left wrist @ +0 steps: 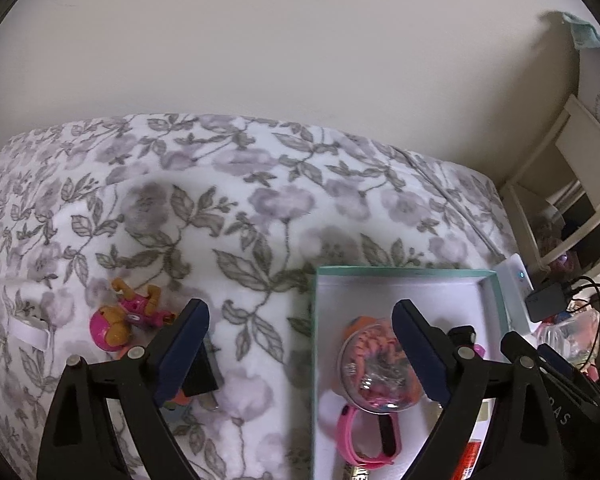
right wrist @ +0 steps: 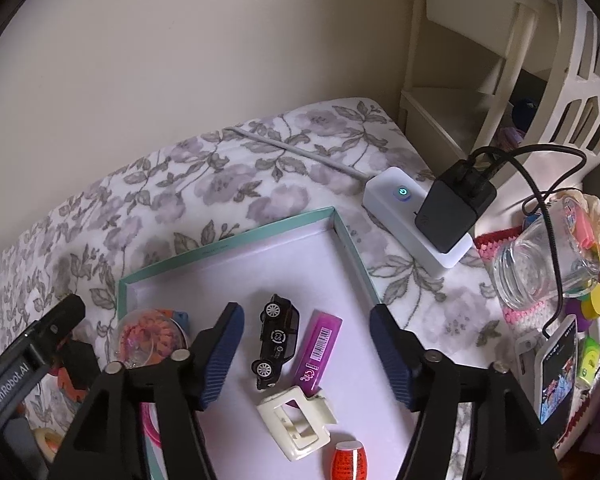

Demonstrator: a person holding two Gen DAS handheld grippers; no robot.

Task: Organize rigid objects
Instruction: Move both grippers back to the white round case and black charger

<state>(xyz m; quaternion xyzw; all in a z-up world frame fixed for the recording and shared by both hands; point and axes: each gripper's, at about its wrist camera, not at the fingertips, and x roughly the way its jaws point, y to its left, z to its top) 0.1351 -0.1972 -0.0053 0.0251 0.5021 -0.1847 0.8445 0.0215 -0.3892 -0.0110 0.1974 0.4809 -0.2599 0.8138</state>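
Observation:
A shallow teal-rimmed box [right wrist: 228,244] [left wrist: 396,270] lies on the floral bedspread [left wrist: 260,200]. It holds a black toy car [right wrist: 278,338], a purple tube [right wrist: 318,352], a cream hair claw [right wrist: 296,420], a small red-and-white football [right wrist: 348,460], a clear ball with orange-pink filling [left wrist: 380,368] [right wrist: 148,340] and a pink watch [left wrist: 360,440]. My right gripper [right wrist: 306,356] is open and empty above the car and tube. My left gripper [left wrist: 300,356] is open and empty, straddling the box's left wall. A pink-and-orange toy figure [left wrist: 128,316] lies on the bedspread to its left.
A white power strip [right wrist: 412,224] with a black charger [right wrist: 456,208] and cables lies right of the box. A glass jar [right wrist: 540,268], a phone [right wrist: 556,368] and colourful small items sit at far right. A cream shelf [right wrist: 460,80] and basket stand beyond.

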